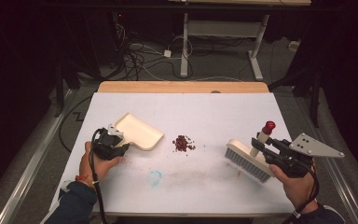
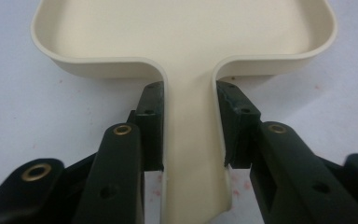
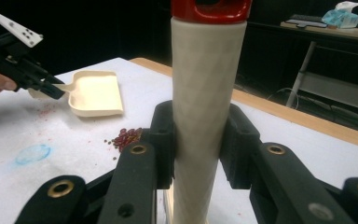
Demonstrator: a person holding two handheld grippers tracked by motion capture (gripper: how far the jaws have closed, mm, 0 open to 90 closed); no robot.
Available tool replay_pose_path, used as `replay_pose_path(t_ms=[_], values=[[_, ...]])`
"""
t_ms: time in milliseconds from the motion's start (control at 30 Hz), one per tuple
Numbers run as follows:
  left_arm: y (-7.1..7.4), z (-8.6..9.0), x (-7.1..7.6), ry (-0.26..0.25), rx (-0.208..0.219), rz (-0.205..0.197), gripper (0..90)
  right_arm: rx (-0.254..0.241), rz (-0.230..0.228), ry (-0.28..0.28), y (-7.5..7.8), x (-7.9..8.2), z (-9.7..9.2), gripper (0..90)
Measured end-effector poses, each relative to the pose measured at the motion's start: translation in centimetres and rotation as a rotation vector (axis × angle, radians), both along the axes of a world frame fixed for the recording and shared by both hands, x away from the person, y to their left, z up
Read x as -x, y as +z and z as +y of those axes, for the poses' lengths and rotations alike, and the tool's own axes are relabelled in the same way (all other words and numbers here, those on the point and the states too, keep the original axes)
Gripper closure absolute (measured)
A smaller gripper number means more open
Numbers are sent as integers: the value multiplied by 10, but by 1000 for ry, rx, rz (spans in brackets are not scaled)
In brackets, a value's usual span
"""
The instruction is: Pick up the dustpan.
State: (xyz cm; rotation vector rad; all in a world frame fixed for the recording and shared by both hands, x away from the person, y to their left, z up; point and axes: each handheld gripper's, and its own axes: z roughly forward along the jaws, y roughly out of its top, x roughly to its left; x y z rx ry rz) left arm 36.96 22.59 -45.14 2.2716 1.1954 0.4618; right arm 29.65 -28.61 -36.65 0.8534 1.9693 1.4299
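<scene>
Cream dustpan (image 1: 139, 132) handle sits pinched in the left gripper (image 2: 191, 126), held low and level. Right gripper (image 3: 198, 144) clamps the upright brush (image 1: 249, 158) handle beside the red beans (image 1: 183, 143).

No text, label, brand, number or sign can be read on anything here.

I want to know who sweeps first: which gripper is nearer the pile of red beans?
Left, narrowly. The left gripper grips the dustpan handle left of the beans; the right gripper holds the brush farther right.
</scene>
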Motion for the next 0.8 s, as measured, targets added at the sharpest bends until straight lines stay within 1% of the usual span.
replay_pose_path(t_ms=[67, 167, 200, 267, 367, 433, 467, 500, 533, 567, 633, 667, 700, 767, 800], values=[[4, 1, 6, -33, 2, 2, 640, -1, 4, -5, -1, -1, -1, 698], [7, 0, 15, -64, -1, 9, 640, -3, 10, -6, -1, -1, -2, 698], [8, 0, 18, -81, -3, 11, 640, -1, 8, -4, -1, -1, -1, 697], [9, 0, 25, -108, -7, 12, 640, 0, 7, -3, -1, -1, -1, 698], [9, 1, 36, -134, 6, 17, 640, -4, 10, -2, -1, -2, 0, 698], [10, 1, 42, -155, 4, 24, 640, 2, 11, 0, -1, -4, 0, 698], [10, 1, 48, -178, 3, 28, 641, 2, 15, -4, -3, -5, 1, 698], [10, 1, 48, -178, 3, 28, 640, 2, 15, -4, -3, -5, 1, 698], [9, 0, 51, -188, 3, 31, 640, 7, 13, -6, -4, -6, 1, 698], [8, -2, 55, -206, 3, 39, 640, 0, 19, -13, -5, -6, 2, 698], [7, -4, 58, -229, -1, 47, 640, 2, 22, -19, -5, -7, 2, 698], [7, -4, 58, -229, -1, 47, 640, 0, 24, -18, -5, -8, 2, 698], [7, -5, 59, -239, -3, 50, 640, -1, 25, -21, -6, -8, 3, 698], [6, -8, 60, -263, 1, 57, 640, 9, 26, -24, -6, -10, 5, 698], [6, -8, 60, -263, 1, 57, 640, 14, 26, -23, -7, -10, 5, 698]])
